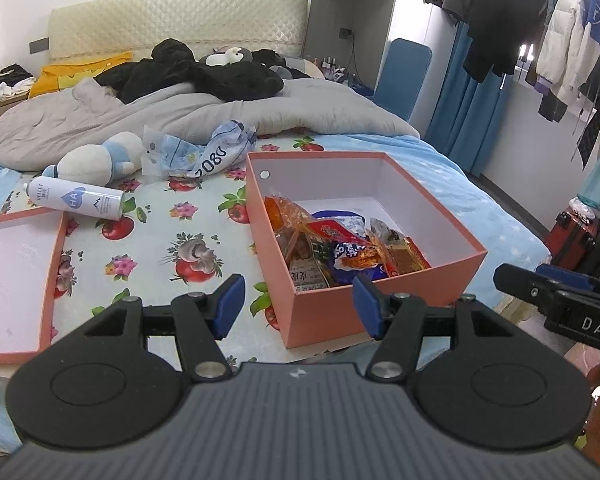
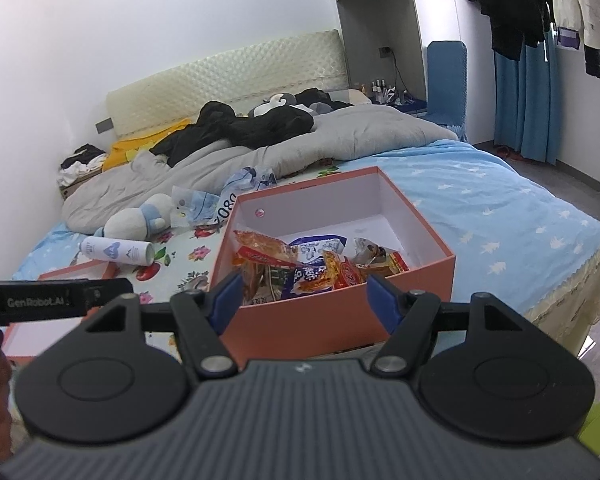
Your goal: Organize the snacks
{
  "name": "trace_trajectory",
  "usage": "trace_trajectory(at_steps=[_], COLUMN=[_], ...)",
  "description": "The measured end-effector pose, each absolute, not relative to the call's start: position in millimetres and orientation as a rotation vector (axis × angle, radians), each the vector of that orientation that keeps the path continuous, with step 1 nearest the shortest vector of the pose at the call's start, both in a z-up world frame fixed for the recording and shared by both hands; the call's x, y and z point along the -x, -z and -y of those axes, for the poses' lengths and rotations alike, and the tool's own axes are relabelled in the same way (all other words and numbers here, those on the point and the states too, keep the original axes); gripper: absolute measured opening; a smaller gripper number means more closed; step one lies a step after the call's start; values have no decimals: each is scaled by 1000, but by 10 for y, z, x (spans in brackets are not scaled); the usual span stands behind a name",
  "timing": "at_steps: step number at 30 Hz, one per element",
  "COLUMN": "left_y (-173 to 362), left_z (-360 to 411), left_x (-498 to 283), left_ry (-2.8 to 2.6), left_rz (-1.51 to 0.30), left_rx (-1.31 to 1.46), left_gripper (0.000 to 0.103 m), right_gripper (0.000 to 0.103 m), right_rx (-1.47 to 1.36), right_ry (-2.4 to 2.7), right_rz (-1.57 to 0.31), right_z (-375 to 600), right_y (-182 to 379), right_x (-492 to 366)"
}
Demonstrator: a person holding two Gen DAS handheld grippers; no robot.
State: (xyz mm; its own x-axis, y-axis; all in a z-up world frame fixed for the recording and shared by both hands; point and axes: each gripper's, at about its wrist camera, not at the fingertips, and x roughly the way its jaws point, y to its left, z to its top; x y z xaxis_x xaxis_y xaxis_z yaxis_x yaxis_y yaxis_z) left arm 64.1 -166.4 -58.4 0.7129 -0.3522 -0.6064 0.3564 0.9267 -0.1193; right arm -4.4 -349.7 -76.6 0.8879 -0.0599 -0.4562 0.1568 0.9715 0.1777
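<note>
Snack packets (image 1: 340,248) are piled in the near-left part of an orange box (image 1: 380,308) on the bed; packet print is too small and crumpled to be read, and lower packets are hidden under upper ones. The box's near wall is partly covered by gripper fingers in both views. The box is seen just ahead of the left gripper (image 1: 298,306), slightly to its right, and straight ahead of the right gripper (image 2: 302,300). Both grippers are spread wide, nothing held between the pads. The box's long axis runs away from the cameras toward the headboard, open side up. The orange lid (image 1: 16,280) lies inside-up to the left, cut off by the frame edge. A white spray can (image 1: 76,198) lies on its side beyond the lid, beside a plush toy (image 1: 96,158). A grey duvet (image 1: 180,112) is bunched behind.
</note>
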Motion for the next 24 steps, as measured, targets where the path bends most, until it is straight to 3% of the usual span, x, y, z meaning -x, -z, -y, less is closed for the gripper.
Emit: trace_trajectory(at_steps=[24], left_y=[493], left_z=[1677], left_x=[-640], left_ry=[396], left_rz=[-657], left_rx=[-23], left_gripper=[66], right_gripper=[71], right_rx=[-187], right_ry=[94], right_rz=[-441], right_z=[3512], right_y=[701], right_x=[88])
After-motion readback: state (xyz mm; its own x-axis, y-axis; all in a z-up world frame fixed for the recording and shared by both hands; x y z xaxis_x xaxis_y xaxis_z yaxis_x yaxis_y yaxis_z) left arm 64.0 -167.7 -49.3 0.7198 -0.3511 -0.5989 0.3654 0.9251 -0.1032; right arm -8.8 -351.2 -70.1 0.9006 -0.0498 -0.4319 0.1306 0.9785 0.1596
